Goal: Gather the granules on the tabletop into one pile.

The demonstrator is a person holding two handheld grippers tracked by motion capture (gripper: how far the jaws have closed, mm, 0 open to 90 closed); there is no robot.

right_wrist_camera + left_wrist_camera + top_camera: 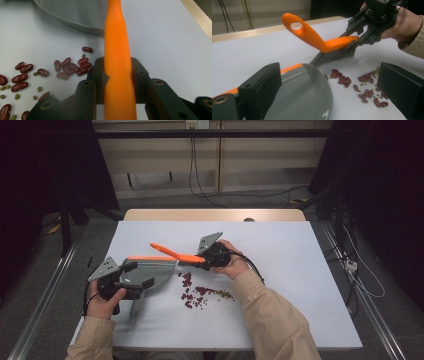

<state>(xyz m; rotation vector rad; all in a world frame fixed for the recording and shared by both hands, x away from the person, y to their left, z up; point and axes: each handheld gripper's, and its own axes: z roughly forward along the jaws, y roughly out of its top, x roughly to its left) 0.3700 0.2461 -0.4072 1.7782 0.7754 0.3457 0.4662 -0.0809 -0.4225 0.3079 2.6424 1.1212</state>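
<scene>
left claw [131, 281] clamps the grey dustpan [150, 272] near me; it's light, stiff plastic. right claw [117, 82] is closed on the orange brush [322, 42] spine, a slick, rigid grip spot. beans [200, 294] lie between, small and likely to roll.

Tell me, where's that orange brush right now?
In the high view the orange brush sits mid-table, clamped in the right gripper, between the grey dustpan and the spilled beans.

Bare table [300, 270] right of beans [200, 292], dustpan [150, 272] left
</scene>
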